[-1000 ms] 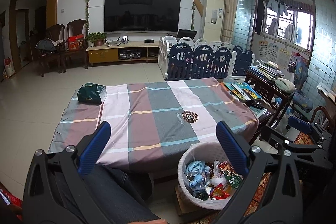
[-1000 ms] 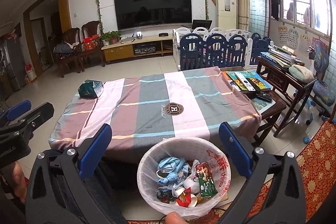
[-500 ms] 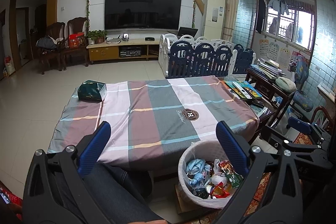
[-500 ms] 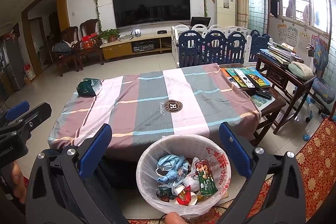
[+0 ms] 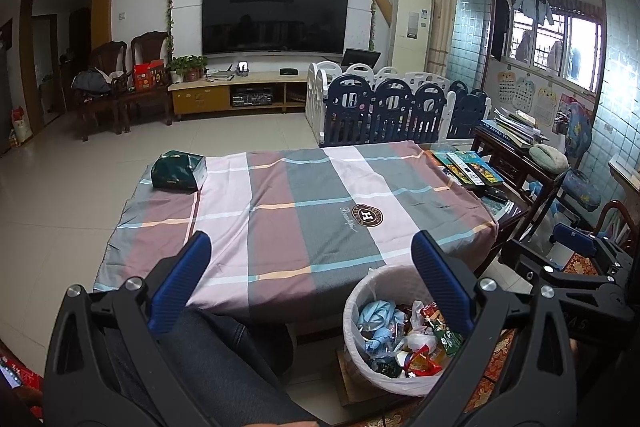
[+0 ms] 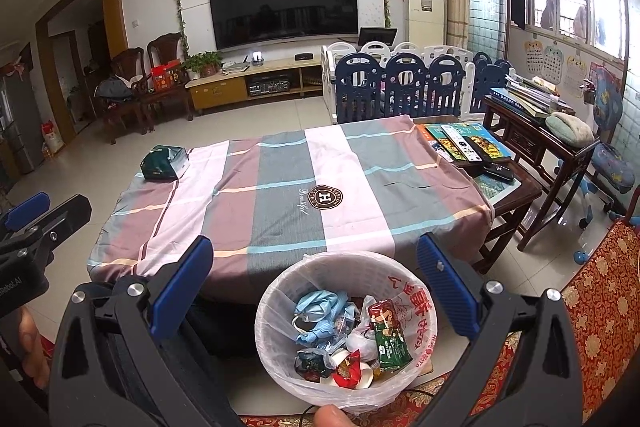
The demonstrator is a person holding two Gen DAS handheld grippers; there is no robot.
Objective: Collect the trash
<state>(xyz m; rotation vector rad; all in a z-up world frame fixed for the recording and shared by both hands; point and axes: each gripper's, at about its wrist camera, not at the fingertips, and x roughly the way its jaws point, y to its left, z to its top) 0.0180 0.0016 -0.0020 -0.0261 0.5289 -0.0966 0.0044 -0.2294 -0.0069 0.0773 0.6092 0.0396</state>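
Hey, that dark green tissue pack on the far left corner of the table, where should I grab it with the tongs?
Take the dark green tissue pack across its short sides, coming down from above with the left tongs, which are open. It lies flat on the striped cloth with nothing beside it, and looks soft, so squeeze lightly.
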